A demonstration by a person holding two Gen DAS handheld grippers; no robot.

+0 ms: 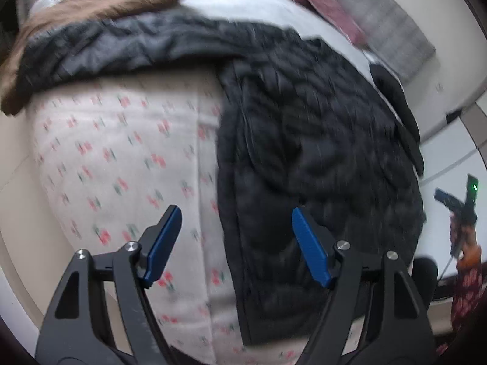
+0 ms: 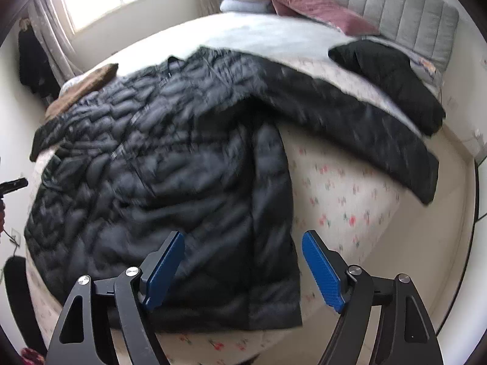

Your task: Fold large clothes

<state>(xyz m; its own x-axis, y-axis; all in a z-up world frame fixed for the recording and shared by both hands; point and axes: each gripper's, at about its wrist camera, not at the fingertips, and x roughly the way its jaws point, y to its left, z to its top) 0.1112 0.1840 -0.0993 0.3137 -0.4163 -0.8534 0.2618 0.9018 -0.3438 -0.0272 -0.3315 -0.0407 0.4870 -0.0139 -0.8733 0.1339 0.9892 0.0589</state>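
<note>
Black jacket (image 2: 170,158) spread on bed (image 2: 350,200); brown garment (image 2: 85,88) beside; both grippers' jaws apart, empty.

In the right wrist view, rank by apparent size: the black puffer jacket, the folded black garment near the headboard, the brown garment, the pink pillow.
1. Black puffer jacket, by far the largest.
2. Folded black garment.
3. Pink pillow and brown garment look alike; both lie far off and the brown one is partly covered, so unranked.

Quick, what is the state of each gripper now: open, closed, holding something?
Left gripper: open, holding nothing, above the black puffer jacket.
Right gripper: open, holding nothing, above the jacket's lower edge.
</note>
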